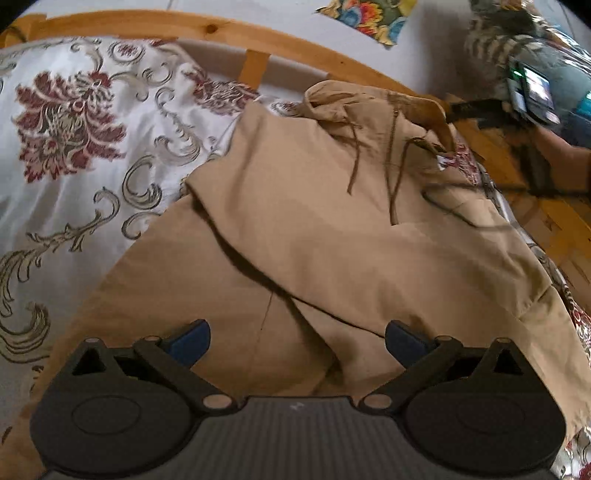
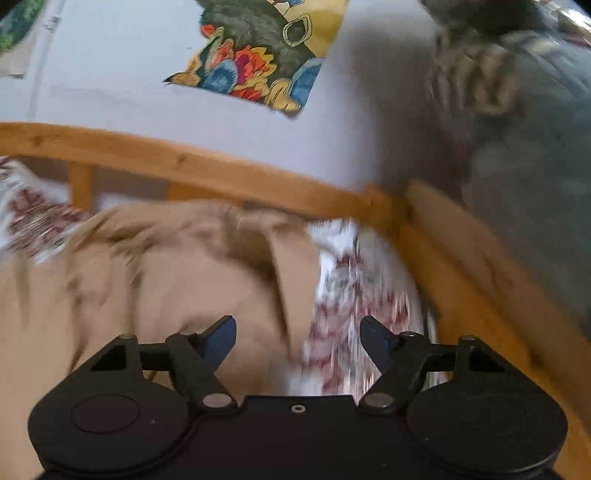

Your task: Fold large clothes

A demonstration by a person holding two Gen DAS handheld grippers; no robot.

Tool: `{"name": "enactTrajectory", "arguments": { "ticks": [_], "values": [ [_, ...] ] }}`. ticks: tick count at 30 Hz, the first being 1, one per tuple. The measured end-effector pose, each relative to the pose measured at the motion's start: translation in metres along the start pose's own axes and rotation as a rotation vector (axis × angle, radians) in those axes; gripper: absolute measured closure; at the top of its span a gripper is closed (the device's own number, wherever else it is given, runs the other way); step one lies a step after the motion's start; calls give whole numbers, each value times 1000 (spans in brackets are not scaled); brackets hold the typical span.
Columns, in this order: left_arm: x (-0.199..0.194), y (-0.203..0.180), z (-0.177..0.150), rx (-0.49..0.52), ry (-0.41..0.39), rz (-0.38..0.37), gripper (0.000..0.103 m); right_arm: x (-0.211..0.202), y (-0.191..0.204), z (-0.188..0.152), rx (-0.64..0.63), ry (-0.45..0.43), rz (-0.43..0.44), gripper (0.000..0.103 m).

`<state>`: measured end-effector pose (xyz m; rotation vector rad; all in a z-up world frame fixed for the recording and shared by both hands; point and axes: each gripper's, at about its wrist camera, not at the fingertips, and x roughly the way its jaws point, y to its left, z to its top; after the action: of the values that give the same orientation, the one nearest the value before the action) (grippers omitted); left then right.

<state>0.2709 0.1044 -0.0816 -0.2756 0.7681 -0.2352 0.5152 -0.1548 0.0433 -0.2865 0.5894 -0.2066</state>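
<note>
A tan hooded sweatshirt (image 1: pixel 314 229) lies spread on the bed, hood and drawstrings toward the headboard, one sleeve folded across the body. My left gripper (image 1: pixel 297 343) is open and empty, hovering over the lower part of the sweatshirt. My right gripper (image 2: pixel 297 339) is open and empty, above the sweatshirt's right edge (image 2: pixel 184 280) near the hood; that view is blurred by motion. The other gripper and the person's arm (image 1: pixel 532 110) show at the right of the left wrist view.
A white floral bedspread (image 1: pixel 74 147) covers the bed. A wooden bed frame (image 1: pixel 221 33) curves along the far side and right (image 2: pixel 443 266). A lilac wall with a colourful patch (image 2: pixel 258 62) is behind. The person in a grey top (image 2: pixel 524 166) stands at the right.
</note>
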Motion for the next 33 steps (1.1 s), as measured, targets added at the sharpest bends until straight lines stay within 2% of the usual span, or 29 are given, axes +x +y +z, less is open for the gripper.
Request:
{"name": "enactTrajectory", "arguments": {
  "ticks": [4,5,7,8,9,12,14,17,19,21,23,26,28,29,30,32,33],
  "values": [
    [5,3,-2,-20,16,-9,1,41,9,17,11,13,-35,29],
    [6,3,-2,-21,17,-8,1,48,12,18,1,20,-41,33],
    [7,3,-4,-18,16,-5,1,60,17,19,-27,37,-61,65],
    [7,2,-4,-14,15,-6,1,62,17,19,-24,46,-68,89],
    [8,2,-4,-12,14,-4,1,57,17,19,-1,29,-75,91],
    [8,2,-5,-15,13,-4,1,24,13,15,30,-130,-60,97],
    [8,2,-5,-19,11,-5,1,-8,11,9,48,-227,-33,98],
    [7,2,-5,-19,9,-2,1,-77,16,-19,-64,-426,30,99],
    [6,2,-6,-17,6,0,1,-113,19,-48,-148,-487,61,98],
    [5,1,-6,-16,5,3,1,-138,23,-81,-253,-496,74,97],
    [4,0,-6,-16,5,4,1,-148,23,-114,-338,-459,76,95],
    [4,0,-7,-12,8,4,1,-144,13,-155,-337,-313,76,89],
    [3,0,-7,-9,9,6,1,-139,3,-174,-302,-207,77,85],
    [3,0,-7,-10,9,6,1,-139,-4,-181,-266,-160,80,78],
    [3,1,-6,-12,10,5,1,-141,-10,-188,-220,-122,87,67],
    [3,2,-6,-15,11,6,1,-149,-25,-202,-99,-55,83,57],
    [3,3,-6,-17,12,4,1,-151,-31,-206,-52,-28,80,55]
  ]
}}
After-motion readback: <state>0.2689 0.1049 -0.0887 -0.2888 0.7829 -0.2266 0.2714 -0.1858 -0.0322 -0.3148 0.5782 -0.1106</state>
